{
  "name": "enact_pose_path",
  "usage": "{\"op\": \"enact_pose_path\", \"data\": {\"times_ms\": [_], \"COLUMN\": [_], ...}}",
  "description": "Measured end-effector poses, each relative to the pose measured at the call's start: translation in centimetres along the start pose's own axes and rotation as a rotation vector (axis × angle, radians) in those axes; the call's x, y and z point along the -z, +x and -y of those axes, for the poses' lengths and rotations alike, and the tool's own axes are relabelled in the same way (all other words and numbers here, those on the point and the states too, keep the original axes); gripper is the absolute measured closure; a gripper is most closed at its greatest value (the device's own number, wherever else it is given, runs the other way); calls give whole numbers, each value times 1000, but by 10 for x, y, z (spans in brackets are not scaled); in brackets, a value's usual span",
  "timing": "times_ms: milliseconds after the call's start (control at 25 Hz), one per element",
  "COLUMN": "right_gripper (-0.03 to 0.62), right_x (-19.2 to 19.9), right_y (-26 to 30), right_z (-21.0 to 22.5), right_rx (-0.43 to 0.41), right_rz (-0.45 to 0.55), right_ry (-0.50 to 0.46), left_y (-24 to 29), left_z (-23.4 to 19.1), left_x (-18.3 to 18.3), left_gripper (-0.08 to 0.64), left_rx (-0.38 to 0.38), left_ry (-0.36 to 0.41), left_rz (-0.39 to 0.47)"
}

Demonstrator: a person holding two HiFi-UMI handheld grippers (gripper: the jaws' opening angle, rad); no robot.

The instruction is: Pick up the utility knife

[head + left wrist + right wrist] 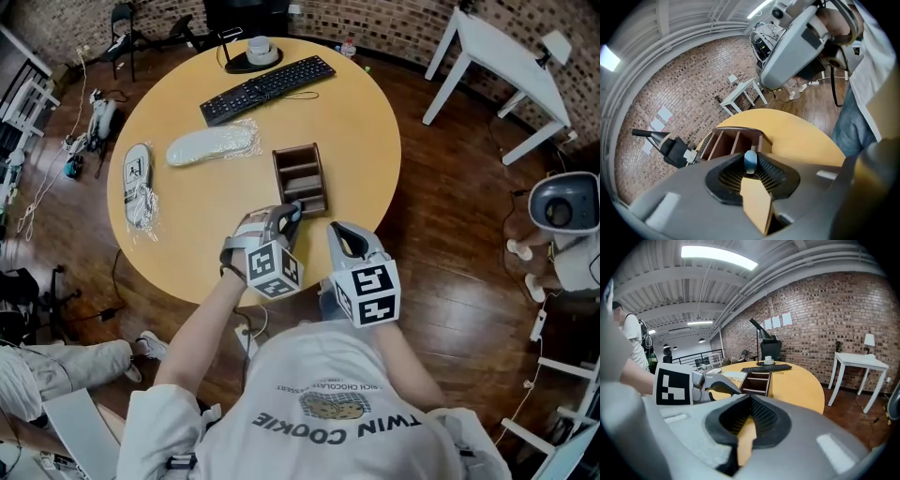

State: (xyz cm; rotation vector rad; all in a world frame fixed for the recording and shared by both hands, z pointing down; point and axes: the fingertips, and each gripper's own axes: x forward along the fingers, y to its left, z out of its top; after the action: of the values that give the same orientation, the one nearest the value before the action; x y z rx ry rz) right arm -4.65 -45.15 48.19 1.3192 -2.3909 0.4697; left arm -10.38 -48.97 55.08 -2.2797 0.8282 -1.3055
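Note:
A light-blue rounded end of the utility knife (750, 160) shows between the tips of my left gripper (751, 169), whose jaws are shut on it; the rest of the knife is hidden. In the head view my left gripper (291, 216) reaches the near end of the brown wooden organizer (302, 178) on the round table (187, 225). My right gripper (343, 236) hovers just right of it over the table's near edge, open, with nothing between its fingers. The right gripper view shows the organizer (758, 383) ahead and the left gripper (719, 387) beside it.
A black keyboard (267, 89) lies at the table's far side by a lamp base with a cup (255, 52). A bagged shoe (211, 145) and another shoe (139, 183) lie at the left. A white table (506, 56) stands at the far right.

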Motion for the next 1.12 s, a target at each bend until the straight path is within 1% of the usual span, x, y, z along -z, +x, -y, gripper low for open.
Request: {"op": "enact_pose_path", "data": {"times_ms": [200, 400, 680, 840, 1120], "right_gripper": [589, 589, 589, 589, 589], "right_x": [4, -1, -3, -4, -8], "right_y": [-10, -18, -35, -50, -79], "right_z": [-8, -15, -35, -50, -71], "right_rx": [5, 8, 10, 16, 35], "right_rz": [7, 25, 52, 70, 93], "right_ry": [-4, -11, -29, -40, -51], "left_y": [-14, -33, -74, -104, -147], "left_z": [-3, -6, -5, 0, 13], "left_x": [-9, -18, -33, -43, -55], "left_gripper": [485, 485, 485, 485, 485], "left_rx": [-27, -55, -99, -126, -147], "left_ry": [-14, -47, -151, -192, -294], "left_rz": [30, 63, 135, 181, 253]}}
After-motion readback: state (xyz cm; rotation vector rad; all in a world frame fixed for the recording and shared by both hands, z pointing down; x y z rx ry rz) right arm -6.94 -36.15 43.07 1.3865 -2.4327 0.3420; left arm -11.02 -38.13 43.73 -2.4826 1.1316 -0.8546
